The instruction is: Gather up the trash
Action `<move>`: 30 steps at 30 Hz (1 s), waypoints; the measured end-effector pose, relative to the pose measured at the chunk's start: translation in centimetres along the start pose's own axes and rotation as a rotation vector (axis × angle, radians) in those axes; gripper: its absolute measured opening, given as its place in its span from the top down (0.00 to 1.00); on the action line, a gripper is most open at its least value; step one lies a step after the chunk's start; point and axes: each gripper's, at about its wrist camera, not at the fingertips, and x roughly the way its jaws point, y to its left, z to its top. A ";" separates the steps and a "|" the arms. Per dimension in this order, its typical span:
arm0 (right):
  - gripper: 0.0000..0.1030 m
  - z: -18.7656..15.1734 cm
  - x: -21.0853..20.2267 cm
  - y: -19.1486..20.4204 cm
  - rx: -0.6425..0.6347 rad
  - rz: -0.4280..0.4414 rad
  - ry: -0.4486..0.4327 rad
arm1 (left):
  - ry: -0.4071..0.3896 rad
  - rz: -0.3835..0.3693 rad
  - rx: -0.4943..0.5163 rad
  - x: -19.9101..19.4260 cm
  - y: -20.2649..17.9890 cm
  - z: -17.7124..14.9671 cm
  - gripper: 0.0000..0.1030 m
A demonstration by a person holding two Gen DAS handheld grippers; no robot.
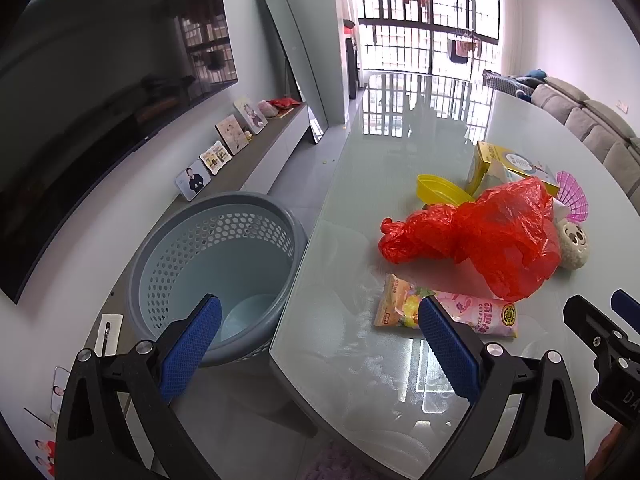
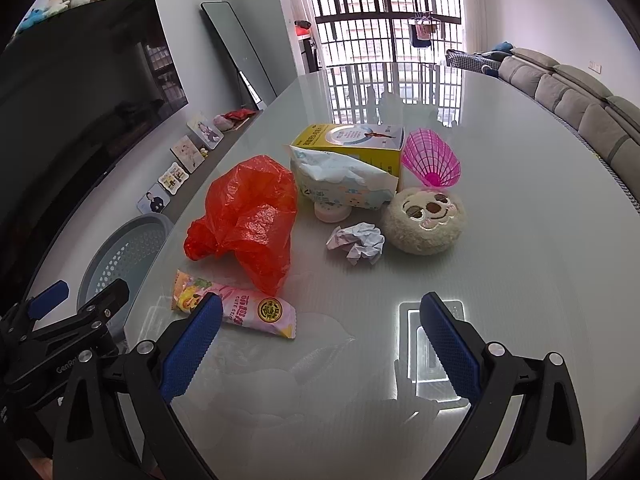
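Note:
A crumpled red plastic bag (image 1: pixel 488 236) (image 2: pixel 248 216) lies on the glass table. A pink and yellow snack wrapper (image 1: pixel 448 310) (image 2: pixel 240 308) lies in front of it. A crumpled paper ball (image 2: pixel 356 242) sits beside a plush toy. A grey perforated basket (image 1: pixel 216 268) (image 2: pixel 124 256) stands on the floor left of the table. My left gripper (image 1: pixel 320 344) is open and empty, above the table edge between basket and wrapper. My right gripper (image 2: pixel 320 344) is open and empty, low over the table in front of the wrapper and paper ball.
A yellow box (image 2: pixel 352 140), a torn wipes pack (image 2: pixel 344 182), a pink mesh cup (image 2: pixel 432 158), a round plush toy (image 2: pixel 428 218) and a yellow lid (image 1: pixel 438 192) lie behind the bag. The TV (image 1: pixel 100 92) and a low cabinet are on the left, a sofa (image 2: pixel 580 100) on the right.

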 end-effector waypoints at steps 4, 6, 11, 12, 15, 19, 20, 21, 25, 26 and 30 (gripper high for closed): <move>0.08 0.0 0.0 0.0 -0.001 -0.002 -0.002 | -0.001 -0.003 0.000 -0.1 0.1 0.0 0.06; 0.08 0.0 -0.1 0.1 -0.001 -0.002 -0.004 | -0.002 -0.004 0.001 -0.1 0.1 -0.1 0.06; 0.08 -0.1 -0.1 0.1 -0.002 -0.001 -0.003 | -0.002 -0.006 0.001 -0.1 0.1 0.0 0.06; 0.08 -0.1 -0.1 0.2 -0.002 -0.001 -0.003 | -0.002 -0.006 0.001 -0.1 0.1 0.0 0.06; 0.08 -0.1 -0.1 0.1 -0.001 0.000 -0.002 | -0.001 -0.006 0.002 -0.1 0.1 0.0 0.06; 0.08 -0.1 -0.2 0.1 -0.001 0.001 -0.003 | -0.004 -0.009 0.002 -0.1 0.1 0.0 0.06; 0.08 -0.1 -0.1 0.2 -0.002 0.000 -0.002 | -0.006 -0.011 0.002 -0.3 0.1 0.0 0.06; 0.08 -0.1 -0.2 0.2 -0.002 0.000 -0.002 | -0.007 -0.011 0.003 -0.3 0.0 0.0 0.06; 0.08 0.0 -0.2 0.2 -0.002 -0.002 -0.003 | -0.005 -0.012 0.000 -0.3 0.1 0.0 0.06; 0.08 0.0 -0.2 0.2 -0.002 -0.002 -0.005 | -0.005 -0.013 0.000 -0.3 0.1 -0.1 0.06; 0.08 -0.1 -0.2 0.2 -0.001 -0.003 -0.006 | -0.007 -0.014 -0.001 -0.4 0.1 0.0 0.06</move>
